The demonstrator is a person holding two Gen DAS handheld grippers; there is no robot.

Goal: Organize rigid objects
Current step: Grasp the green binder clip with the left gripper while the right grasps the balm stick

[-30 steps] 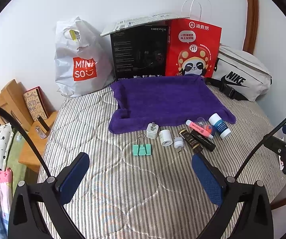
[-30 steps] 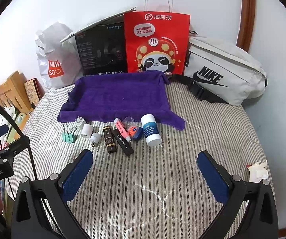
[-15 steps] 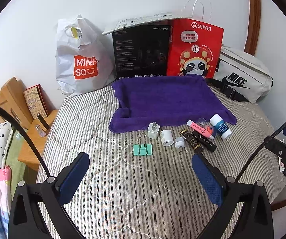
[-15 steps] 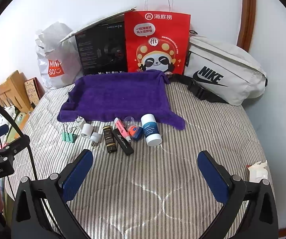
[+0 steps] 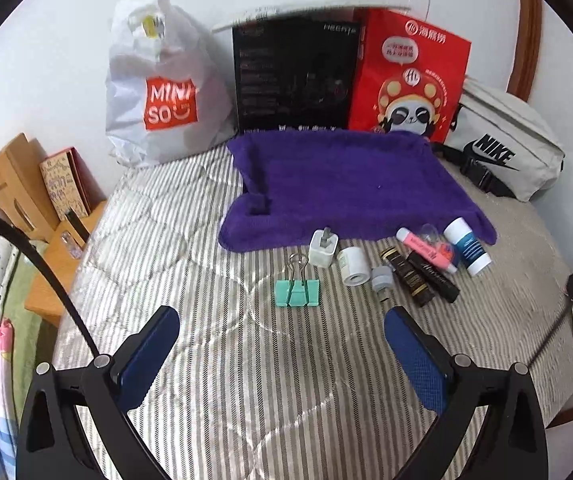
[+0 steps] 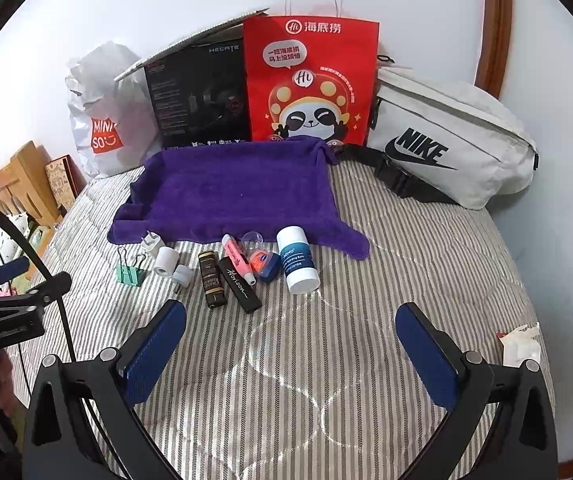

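Observation:
A row of small items lies on the striped bed in front of a purple towel [image 5: 346,184] [image 6: 230,192]: a green binder clip [image 5: 297,292] [image 6: 129,271], a white charger plug [image 5: 323,248] [image 6: 151,242], a white roll [image 5: 352,267] [image 6: 166,258], a grey cap [image 5: 381,278] [image 6: 181,275], two dark tubes [image 5: 422,276] [image 6: 226,280], a pink tube [image 5: 426,249] [image 6: 239,259], a small blue-orange jar [image 6: 264,265] and a white-blue bottle [image 5: 467,246] [image 6: 297,260]. My left gripper [image 5: 282,344] hangs open just short of the clip. My right gripper [image 6: 290,340] is open, short of the bottle.
Along the wall stand a white Miniso bag [image 5: 158,88], a black box [image 5: 294,76], a red panda bag [image 6: 310,80] and a white Nike pouch [image 6: 450,140]. A wooden bedside stand [image 5: 18,184] is at left. A crumpled wrapper [image 6: 520,344] lies at right.
The left gripper has moved forward toward the binder clip, which now looks larger and closer. The right gripper has barely shifted. Both stay open.

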